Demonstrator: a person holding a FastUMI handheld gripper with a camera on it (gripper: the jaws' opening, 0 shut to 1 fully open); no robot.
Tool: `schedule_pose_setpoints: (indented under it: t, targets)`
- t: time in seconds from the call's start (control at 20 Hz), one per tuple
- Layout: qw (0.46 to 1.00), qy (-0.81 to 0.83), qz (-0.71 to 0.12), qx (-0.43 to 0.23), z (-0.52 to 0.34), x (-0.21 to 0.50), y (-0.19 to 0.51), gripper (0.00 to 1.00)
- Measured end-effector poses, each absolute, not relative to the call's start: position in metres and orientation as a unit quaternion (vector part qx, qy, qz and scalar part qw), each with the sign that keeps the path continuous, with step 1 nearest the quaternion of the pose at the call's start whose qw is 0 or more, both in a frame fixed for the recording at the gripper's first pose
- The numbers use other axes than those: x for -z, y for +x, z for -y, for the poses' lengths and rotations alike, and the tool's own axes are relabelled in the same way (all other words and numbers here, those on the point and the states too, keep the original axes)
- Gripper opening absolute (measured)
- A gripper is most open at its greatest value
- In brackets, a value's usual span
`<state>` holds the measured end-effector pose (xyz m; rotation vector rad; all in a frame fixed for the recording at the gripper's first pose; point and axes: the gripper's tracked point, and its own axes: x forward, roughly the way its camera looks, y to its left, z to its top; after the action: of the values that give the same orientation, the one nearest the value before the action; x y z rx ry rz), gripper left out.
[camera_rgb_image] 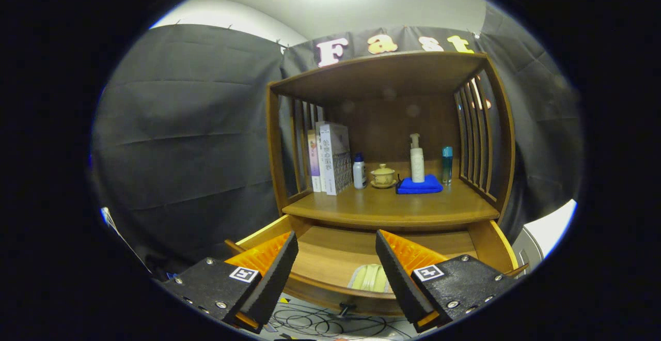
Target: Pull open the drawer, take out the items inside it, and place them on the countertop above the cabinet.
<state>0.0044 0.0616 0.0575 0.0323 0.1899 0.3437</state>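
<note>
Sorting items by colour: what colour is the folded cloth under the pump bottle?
Bright blue cloth, under the white pump bottle; gripper view.

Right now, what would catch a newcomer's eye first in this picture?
Probably the wooden cabinet, its shelf lined with books, small bottles, a lidded cup and a white pump bottle standing on a blue cloth. Below, the drawer is pulled open with a pale item inside, just ahead of the open gripper.
</note>
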Motion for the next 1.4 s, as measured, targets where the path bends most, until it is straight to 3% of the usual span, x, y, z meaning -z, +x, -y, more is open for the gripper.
schedule_pose_setpoints:
  t: [0.45,0.95,1.25,1.4]
  targets:
    - [0.956,0.020,-0.253,-0.146,-0.041,-0.001,0.078,0.94]
    - [0.911,0.029,-0.394,-0.114,-0.030,0.084,0.096,0.91]
    - [0.900,0.022,-0.421,-0.112,-0.033,0.103,0.092,0.78]
    - [0.894,0.023,-0.434,-0.110,-0.032,0.113,0.089,0.62]
